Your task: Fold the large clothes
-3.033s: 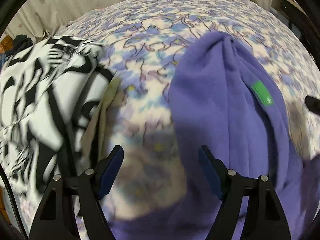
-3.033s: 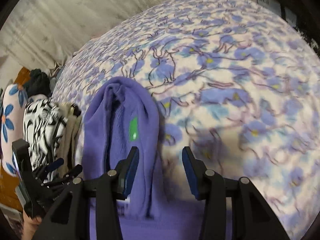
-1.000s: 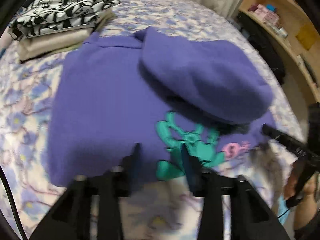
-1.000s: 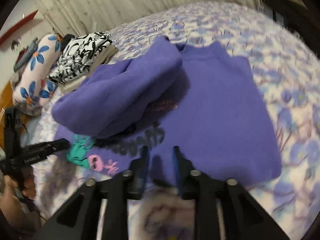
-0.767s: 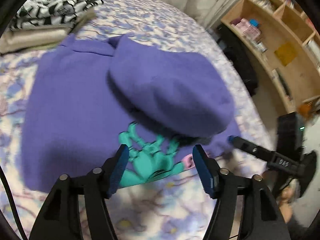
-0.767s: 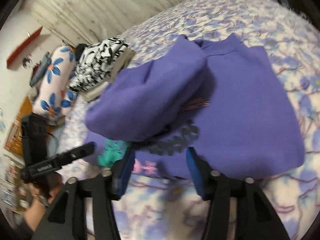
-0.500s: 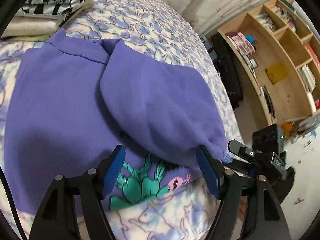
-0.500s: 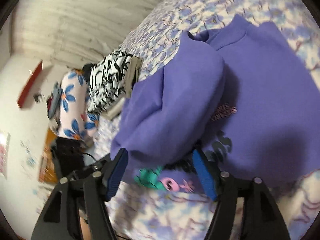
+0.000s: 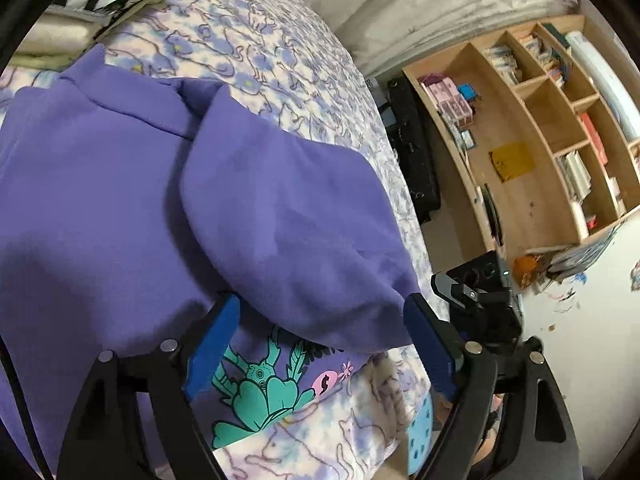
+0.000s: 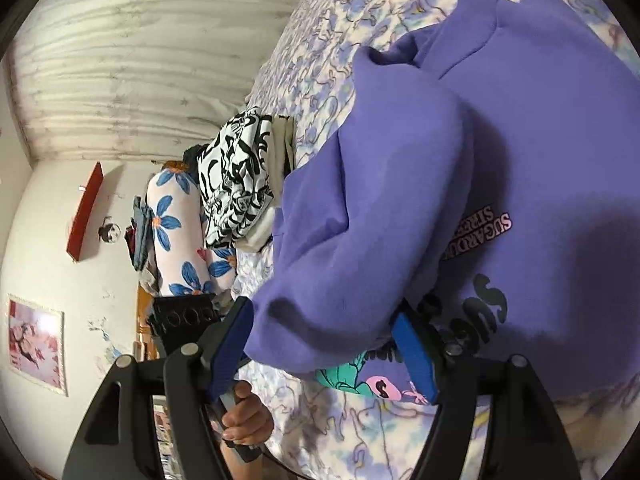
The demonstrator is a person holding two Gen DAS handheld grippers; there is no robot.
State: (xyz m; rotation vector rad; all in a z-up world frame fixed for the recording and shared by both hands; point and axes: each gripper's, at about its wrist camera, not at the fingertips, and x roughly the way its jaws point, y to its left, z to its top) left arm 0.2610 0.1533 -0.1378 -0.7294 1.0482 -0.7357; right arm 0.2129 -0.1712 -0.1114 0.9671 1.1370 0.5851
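A purple sweatshirt (image 9: 88, 184) lies front-up on the floral bed, with a teal and pink print near its hem. One side of it is folded over the body as a puffy flap (image 9: 288, 232). My left gripper (image 9: 320, 344) is open, its blue pads either side of the flap's lower edge. My right gripper (image 10: 324, 344) is open around the same flap (image 10: 360, 208) from the other side. The sweatshirt's body and lettering show in the right wrist view (image 10: 560, 152).
A stack of folded clothes, black-and-white on top (image 10: 236, 184), sits on the bed (image 9: 256, 44) beyond the sweatshirt, beside a flowered pillow (image 10: 176, 240). A wooden bookshelf (image 9: 552, 128) stands past the bed's edge. The other gripper and hand (image 10: 244, 420) show low in each view.
Both grippers opened after being nearly shut a second ago, swung outward, and now straddle the folded flap's lower edge. The sweatshirt lies spread with the flap over it.
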